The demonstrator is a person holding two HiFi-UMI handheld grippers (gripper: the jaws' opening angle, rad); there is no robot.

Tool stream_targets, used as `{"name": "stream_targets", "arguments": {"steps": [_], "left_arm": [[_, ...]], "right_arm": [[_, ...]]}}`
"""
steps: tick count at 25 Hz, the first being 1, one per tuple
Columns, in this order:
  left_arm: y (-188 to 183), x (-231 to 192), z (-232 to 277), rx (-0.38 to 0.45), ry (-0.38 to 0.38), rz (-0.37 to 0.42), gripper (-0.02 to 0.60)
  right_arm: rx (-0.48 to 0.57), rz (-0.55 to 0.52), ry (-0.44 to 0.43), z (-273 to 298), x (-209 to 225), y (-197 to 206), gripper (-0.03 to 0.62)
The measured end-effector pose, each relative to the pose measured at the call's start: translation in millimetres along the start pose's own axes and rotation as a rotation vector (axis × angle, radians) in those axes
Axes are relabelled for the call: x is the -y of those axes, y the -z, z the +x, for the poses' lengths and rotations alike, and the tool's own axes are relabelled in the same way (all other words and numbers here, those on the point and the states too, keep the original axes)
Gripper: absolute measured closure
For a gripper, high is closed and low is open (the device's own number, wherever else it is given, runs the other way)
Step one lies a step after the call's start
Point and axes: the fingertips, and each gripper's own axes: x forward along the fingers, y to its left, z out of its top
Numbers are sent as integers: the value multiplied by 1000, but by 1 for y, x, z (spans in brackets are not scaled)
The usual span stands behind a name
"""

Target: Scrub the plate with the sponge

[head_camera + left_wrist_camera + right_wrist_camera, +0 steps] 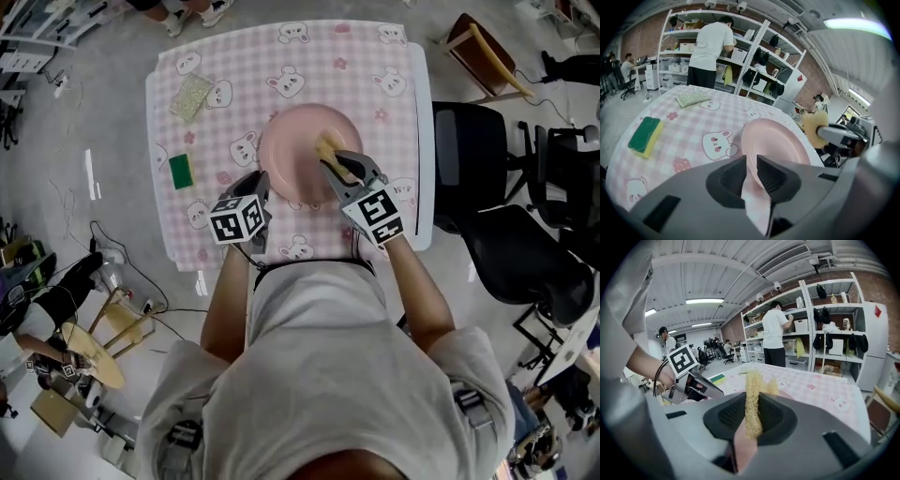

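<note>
A round pink plate [298, 150] sits in the middle of the pink checked table [394, 122]. My left gripper [260, 190] is shut on its near left rim; in the left gripper view the rim [754, 192] runs between the jaws and the plate [780, 140] spreads out beyond them. My right gripper [336, 161] is shut on a yellow sponge [327, 148] that rests over the plate's right half. In the right gripper view the sponge [753, 394] stands clamped between the pads, with the left gripper [693, 383] off to the left.
A green and yellow sponge [181, 171] lies near the table's left edge, and a pale mesh pad [190, 96] at the far left corner. Black office chairs [511, 234] and a wooden chair [483, 52] stand to the right. A person [710, 47] stands at shelves beyond the table.
</note>
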Motion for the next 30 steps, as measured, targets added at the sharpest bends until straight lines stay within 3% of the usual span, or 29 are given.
{"name": "stream_targets", "arguments": {"steps": [12,21,30], "left_arm": [[12,-18,31,-99,50,-79,479],[18,-13,45,-162,89,-70,495],[14,-10,49,-143,79,-124,518]], "right_arm": [[-64,58,18,20,-3,28,528],[-84,70,28,20,-5,33,528],[-103,24,16,19,7,27,528]]}}
